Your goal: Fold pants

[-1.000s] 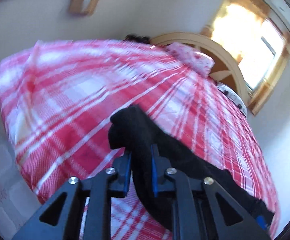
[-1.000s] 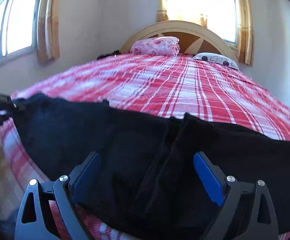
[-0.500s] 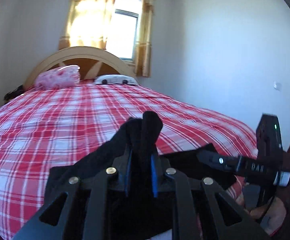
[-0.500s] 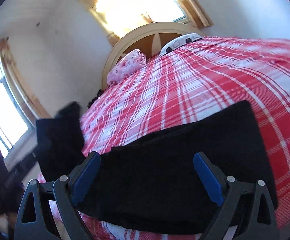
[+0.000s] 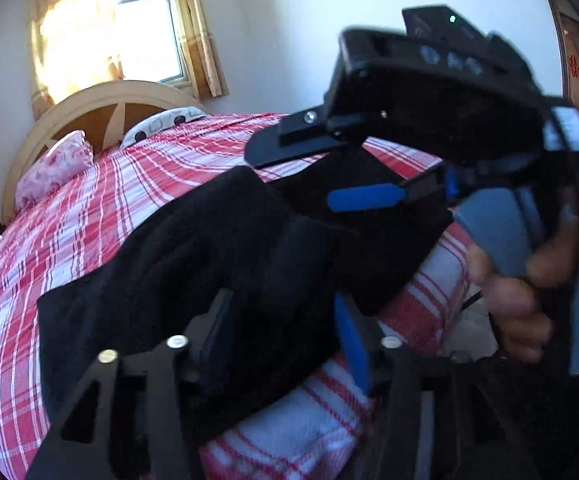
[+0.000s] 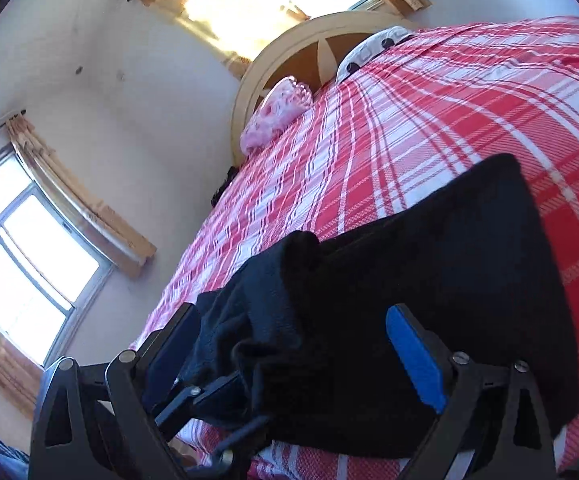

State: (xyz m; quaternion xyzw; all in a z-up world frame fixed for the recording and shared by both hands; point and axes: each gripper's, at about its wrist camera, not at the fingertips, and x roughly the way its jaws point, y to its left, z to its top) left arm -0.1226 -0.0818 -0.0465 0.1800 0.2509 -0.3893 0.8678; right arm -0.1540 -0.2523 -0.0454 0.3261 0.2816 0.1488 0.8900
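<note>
Black pants (image 5: 193, 264) lie folded over near the foot edge of the red plaid bed (image 5: 89, 208). In the left wrist view my left gripper (image 5: 285, 340) is open, its fingers standing on either side of the bunched fabric. My right gripper (image 5: 313, 172) is close above the pants at the right, held by a hand, jaws apart. In the right wrist view the right gripper (image 6: 289, 344) is open over the pants (image 6: 441, 288), and the left gripper's fingers (image 6: 209, 392) show low at the left under a fold of cloth.
A rounded wooden headboard (image 5: 101, 104) with a pink pillow (image 5: 53, 168) and a white patterned pillow (image 5: 161, 124) is at the far end. Curtained windows (image 6: 33, 264) are on the walls. The bed's foot edge (image 5: 301, 432) is just below the grippers.
My left gripper has swung across toward the right gripper with the pant end and opened, letting the cloth drop onto the pants. The right gripper stayed open.
</note>
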